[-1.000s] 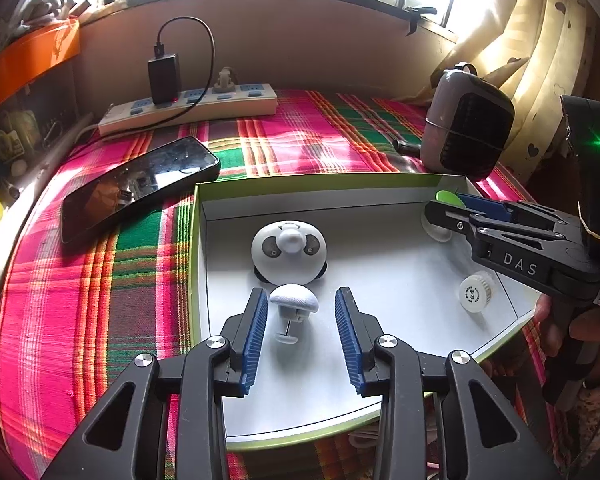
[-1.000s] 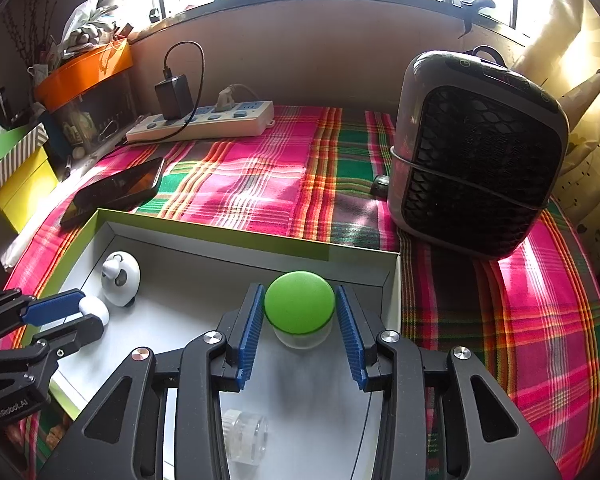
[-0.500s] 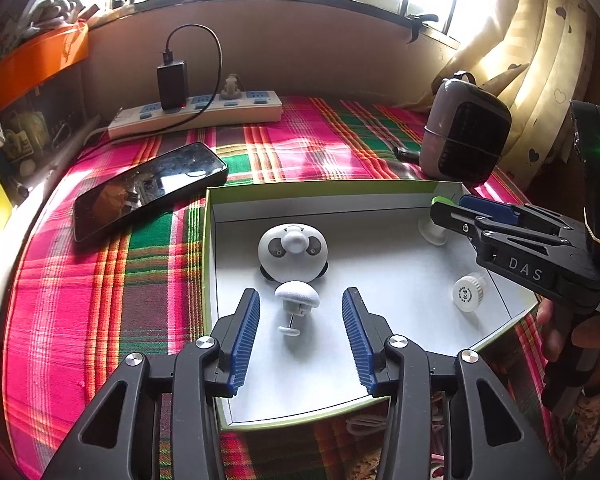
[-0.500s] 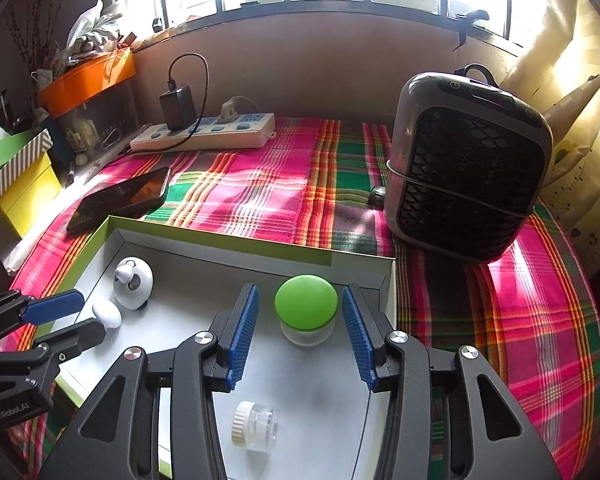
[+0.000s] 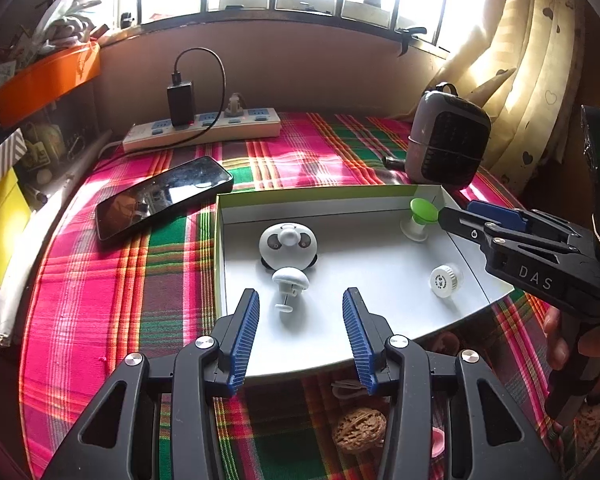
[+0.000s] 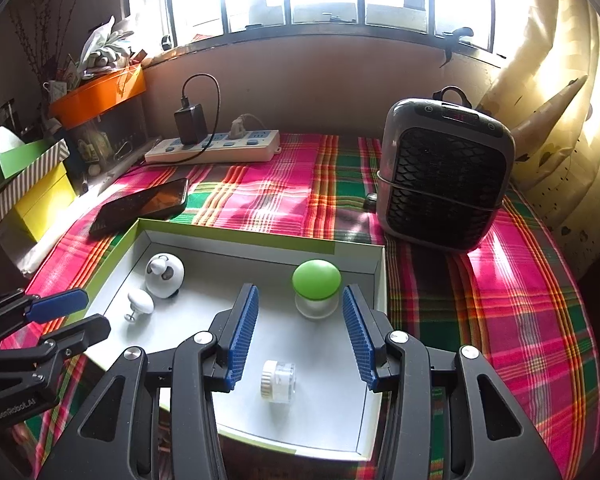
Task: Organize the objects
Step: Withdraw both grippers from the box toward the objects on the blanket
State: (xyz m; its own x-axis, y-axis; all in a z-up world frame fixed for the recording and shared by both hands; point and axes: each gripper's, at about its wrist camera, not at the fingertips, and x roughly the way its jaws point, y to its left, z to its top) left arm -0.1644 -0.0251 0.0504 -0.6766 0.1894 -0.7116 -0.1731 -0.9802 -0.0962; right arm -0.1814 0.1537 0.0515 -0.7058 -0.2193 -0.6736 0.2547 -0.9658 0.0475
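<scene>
- Phone (image 5: 164, 196) lay on the plaid cloth (image 5: 100, 280) just left of the tray (image 5: 219, 264); I judged a careless sweep of my left gripper (image 5: 300, 332) could knock it.
- Left gripper hung released over the tray's near edge, jaws wide, holding nothing; the white knob (image 5: 290, 283) lay on its side just ahead of it. I feared its round cap would roll or squirt out if I pinched it off-centre.
- Panda toy (image 5: 287, 242) sat touching or nearly touching the knob, so closing on one might have shoved the other.
- Walnut (image 5: 359, 428) lay outside the tray, below my left gripper, easy to forget or bump off the cloth.
- Small jar (image 6: 279, 380) lay on its side in the tray between my right gripper's (image 6: 300, 332) arms; I thought it could roll. Its cap bore a round printed mark I couldn't read.
- Right gripper was also released and empty, jaws spread, with the green-capped pot (image 6: 316, 288) standing upright just beyond its tips, in the far right corner.
- Heater (image 6: 444, 176) stood on the cloth right of the tray, well clear.
- Writing: "DAS" showed on the right gripper's side in the left view, "GenRobot.AI" on the left gripper's body in the right view.
</scene>
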